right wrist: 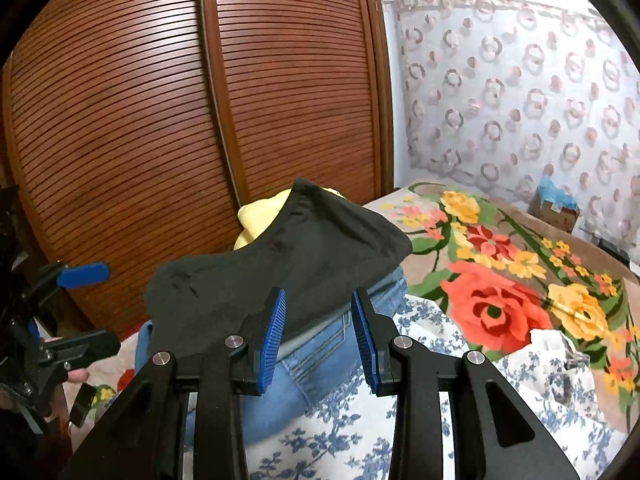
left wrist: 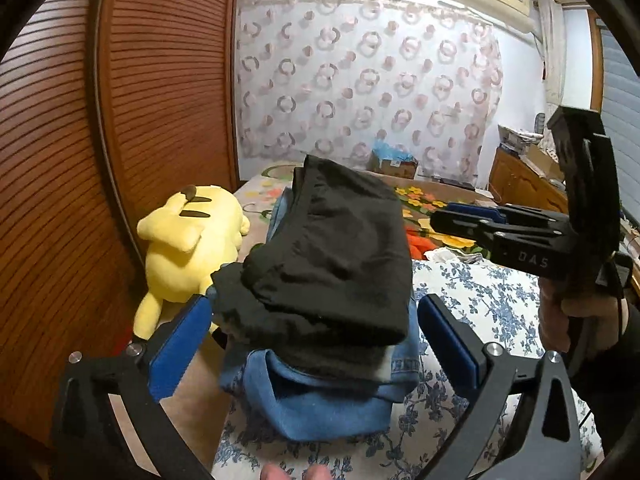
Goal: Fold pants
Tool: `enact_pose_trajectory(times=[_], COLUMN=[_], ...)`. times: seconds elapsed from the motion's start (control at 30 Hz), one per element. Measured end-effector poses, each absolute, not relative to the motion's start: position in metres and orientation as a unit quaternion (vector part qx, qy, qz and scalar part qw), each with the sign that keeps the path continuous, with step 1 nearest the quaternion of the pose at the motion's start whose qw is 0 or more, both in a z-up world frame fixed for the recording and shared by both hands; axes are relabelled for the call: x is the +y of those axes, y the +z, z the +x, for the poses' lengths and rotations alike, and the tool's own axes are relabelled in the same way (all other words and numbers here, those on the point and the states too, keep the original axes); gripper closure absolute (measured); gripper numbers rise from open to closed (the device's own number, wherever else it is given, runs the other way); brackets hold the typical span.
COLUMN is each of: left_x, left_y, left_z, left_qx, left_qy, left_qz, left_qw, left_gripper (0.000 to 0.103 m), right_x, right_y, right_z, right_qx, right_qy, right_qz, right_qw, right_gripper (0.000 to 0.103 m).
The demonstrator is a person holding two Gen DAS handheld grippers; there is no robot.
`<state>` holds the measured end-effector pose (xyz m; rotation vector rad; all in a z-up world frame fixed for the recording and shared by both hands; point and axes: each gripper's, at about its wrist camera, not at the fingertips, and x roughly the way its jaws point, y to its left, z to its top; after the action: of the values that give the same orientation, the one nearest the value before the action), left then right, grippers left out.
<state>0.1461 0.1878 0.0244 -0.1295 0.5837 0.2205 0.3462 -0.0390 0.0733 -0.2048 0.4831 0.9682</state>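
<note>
Folded black pants (left wrist: 332, 256) lie on top of folded blue jeans (left wrist: 320, 396) on the bed. My left gripper (left wrist: 316, 320) is open, its blue pads to either side of the stack's near end, touching nothing I can tell. In the right wrist view the black pants (right wrist: 280, 268) sit on the jeans (right wrist: 316, 356), and my right gripper (right wrist: 320, 320) is open just in front of the stack, holding nothing. The right gripper also shows in the left wrist view (left wrist: 452, 220), held to the right of the stack. The left gripper shows at the left edge of the right wrist view (right wrist: 92, 304), open.
A yellow plush toy (left wrist: 192, 256) lies left of the stack against the brown slatted wardrobe (left wrist: 120, 120). A blue-flowered white sheet (left wrist: 480, 304) and a bright floral blanket (right wrist: 512, 280) cover the bed. A cardboard box (left wrist: 394, 164) and a wooden cabinet (left wrist: 520, 184) stand behind.
</note>
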Motion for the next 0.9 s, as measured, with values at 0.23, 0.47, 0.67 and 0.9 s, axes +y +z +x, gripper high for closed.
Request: enact_pose_trajectory(times=[0.23,0.47,0.67,0.9], left_x=[0.18,0.165,0.152,0.128], left_y=[0.025,0.021,0.018,0.016], left_z=[0.134,0.129,0.128,0.125], left_qx=[0.285,0.296,0.297,0.297], left_qy=[0.102,0.107,0.085,0.06], left_qz=[-0.067,-0.051,-0.052,-0.05], left_qw=[0.951,0.948,0.95,0.952], left_gripper=[0.0,0.0,0.0,0.0], right_x=[-0.058,-0.079,-0.1,-0.125], right_y=[0.074,0.072,0.07,0.07], right_z=[0.32,0.292,0.264,0.229], right_qx=[0.223,0.225,0.227,0.225], right_qy=[0.45,0.423,0.398,0.369], right_qz=[-0.093,-0.086,-0.081,-0.078], right_qw=[0.859,0.873,0.885,0.898], right_gripper=[0.068,0.063,0.059,0.055])
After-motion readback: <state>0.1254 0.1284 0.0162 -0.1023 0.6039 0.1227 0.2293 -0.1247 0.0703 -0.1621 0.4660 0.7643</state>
